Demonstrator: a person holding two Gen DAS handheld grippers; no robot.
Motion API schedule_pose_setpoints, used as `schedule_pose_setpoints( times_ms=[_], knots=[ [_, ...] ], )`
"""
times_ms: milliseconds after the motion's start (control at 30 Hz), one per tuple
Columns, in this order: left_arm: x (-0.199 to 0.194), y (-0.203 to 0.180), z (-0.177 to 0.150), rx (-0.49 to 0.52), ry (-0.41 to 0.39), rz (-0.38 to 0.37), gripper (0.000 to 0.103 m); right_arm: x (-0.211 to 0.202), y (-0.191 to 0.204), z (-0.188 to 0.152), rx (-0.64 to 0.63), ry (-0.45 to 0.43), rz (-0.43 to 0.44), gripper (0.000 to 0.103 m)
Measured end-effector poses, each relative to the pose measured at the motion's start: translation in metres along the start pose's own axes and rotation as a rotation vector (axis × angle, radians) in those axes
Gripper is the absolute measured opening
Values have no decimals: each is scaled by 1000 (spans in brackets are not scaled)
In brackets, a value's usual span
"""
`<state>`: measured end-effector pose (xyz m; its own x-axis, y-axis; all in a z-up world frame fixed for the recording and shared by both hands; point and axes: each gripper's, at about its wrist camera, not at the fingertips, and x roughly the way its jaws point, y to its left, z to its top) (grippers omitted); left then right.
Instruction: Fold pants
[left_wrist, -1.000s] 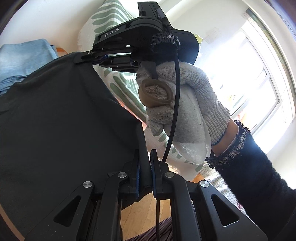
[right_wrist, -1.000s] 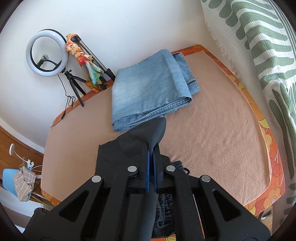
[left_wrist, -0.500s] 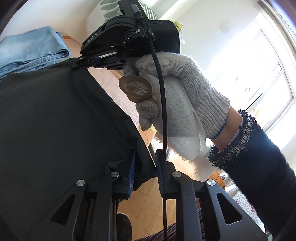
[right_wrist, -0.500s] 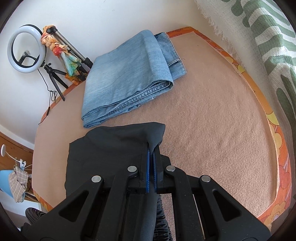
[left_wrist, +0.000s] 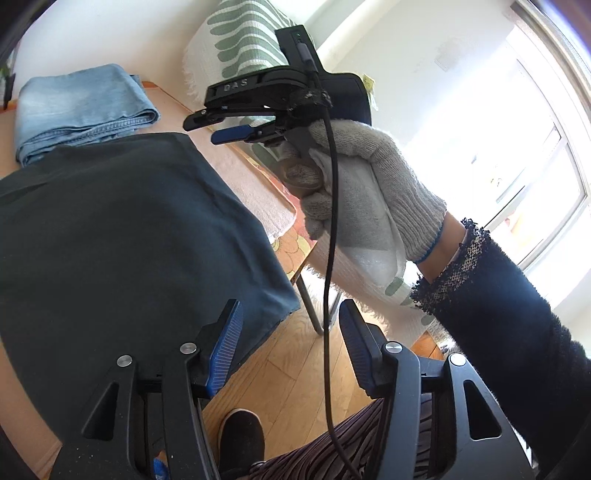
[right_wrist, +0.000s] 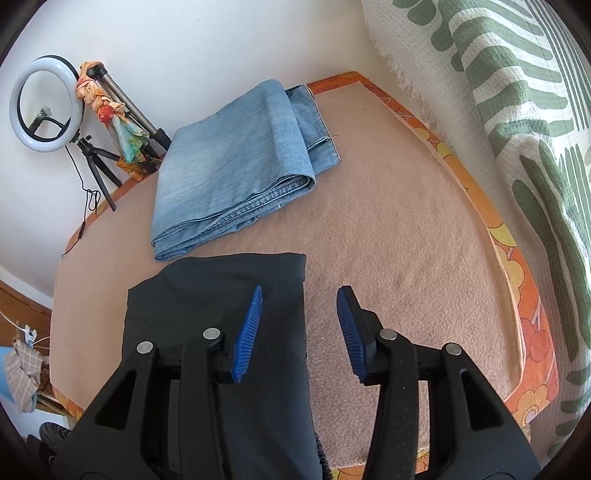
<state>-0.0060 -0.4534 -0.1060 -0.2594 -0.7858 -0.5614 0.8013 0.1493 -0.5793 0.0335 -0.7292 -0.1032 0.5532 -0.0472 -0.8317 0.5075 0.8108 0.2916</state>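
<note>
The dark pants (right_wrist: 229, 295) lie folded flat on the pink-covered worktop (right_wrist: 406, 240), just in front of folded jeans (right_wrist: 236, 166); the left gripper (left_wrist: 288, 347) and right gripper (right_wrist: 299, 325) have just been opening, jaws apart, gripping nothing.

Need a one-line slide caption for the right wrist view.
Right gripper, jaws just opened, above dark pants laid flat beside folded jeans.

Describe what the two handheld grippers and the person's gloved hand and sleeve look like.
Both the left gripper and the right gripper are black, with ribbed blue pads and silver rivets. The right one carries white DAS lettering and a black cable. A grey knit glove and a dark fuzzy sleeve with a speckled cuff.
</note>
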Motion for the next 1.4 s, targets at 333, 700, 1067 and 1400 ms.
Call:
schedule_pose_setpoints(
  times_ms=[333,700,1067,1400],
  knots=[
    [-56,60,-2,-208,-78,52,57,-19,-10,-44,-43,46,104,74],
    [-61,131,23,-400,-96,110,57,3,-36,-76,18,111,289,75],
    [-66,158,11,-469,-87,100,57,28,-47,-89,60,152,414,79],
    [-55,170,11,-488,-90,98,57,36,-23,-96,-39,163,495,79]
  ],
)
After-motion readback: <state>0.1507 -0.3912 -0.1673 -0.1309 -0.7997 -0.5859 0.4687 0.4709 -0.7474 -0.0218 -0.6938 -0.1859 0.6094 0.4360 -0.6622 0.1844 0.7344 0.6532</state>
